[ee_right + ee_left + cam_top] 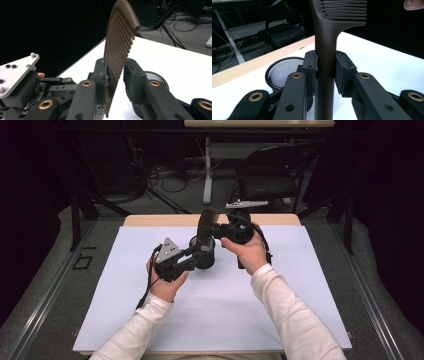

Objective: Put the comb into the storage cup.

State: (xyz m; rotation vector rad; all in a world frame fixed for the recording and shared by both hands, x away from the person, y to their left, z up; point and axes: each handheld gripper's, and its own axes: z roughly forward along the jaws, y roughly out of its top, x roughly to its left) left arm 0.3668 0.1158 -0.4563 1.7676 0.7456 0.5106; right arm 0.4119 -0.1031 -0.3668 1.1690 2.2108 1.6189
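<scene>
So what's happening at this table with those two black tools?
A person holds a gripper in each hand over a white table. The left gripper clamps the handle of a dark brown plastic comb, held upright. The right gripper has its jaws around the comb's teeth. A black mesh cup stands beside them.

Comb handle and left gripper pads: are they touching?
Touching. In the left gripper view, the left gripper has both pads pressed flat against the brown comb handle, with no gap on either side.
</scene>
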